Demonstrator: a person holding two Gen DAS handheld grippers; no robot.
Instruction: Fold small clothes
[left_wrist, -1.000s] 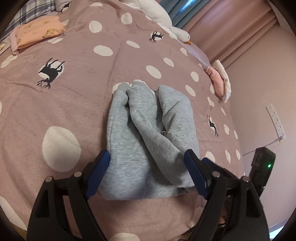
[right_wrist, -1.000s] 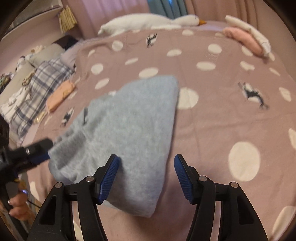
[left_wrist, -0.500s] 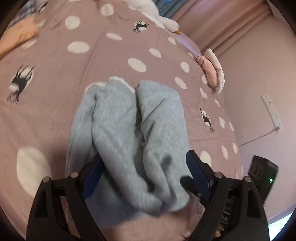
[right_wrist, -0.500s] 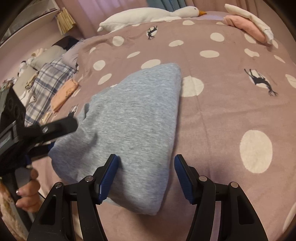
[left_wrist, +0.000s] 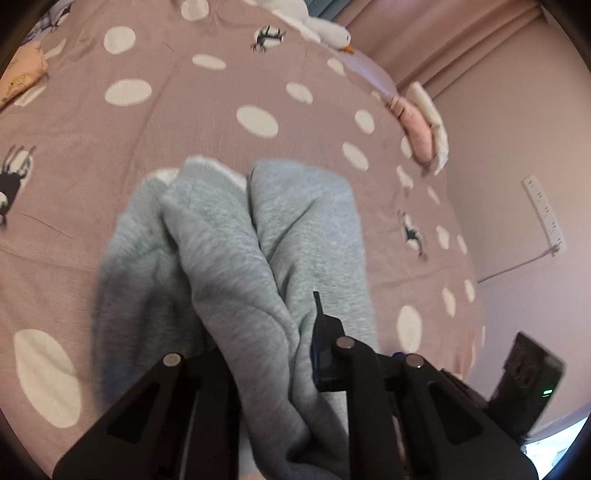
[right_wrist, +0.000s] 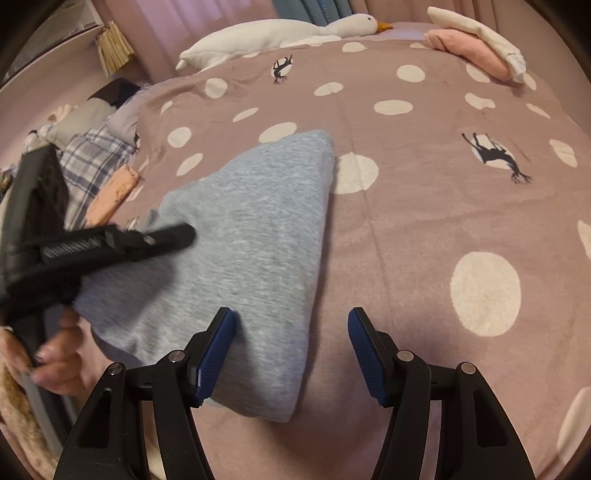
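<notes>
the grey garment (right_wrist: 255, 236) lies bunched on the bed (right_wrist: 424, 229): soft, thick, floppy fleece. the left gripper (left_wrist: 266, 354) looks clamped on its near folds, though blurred. the right gripper (right_wrist: 291, 347) hangs open over its edge; best pinched at doubled edges.

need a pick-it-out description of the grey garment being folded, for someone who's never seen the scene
On the mauve polka-dot bedspread, look near the front edge, between the two grippers. The grey sweatpants lie there folded into a thick wedge; the left gripper is shut on a fold, the right gripper open at the near corner. Unlike the pink folded clothes and peach garment, they are plain heather grey.
</notes>
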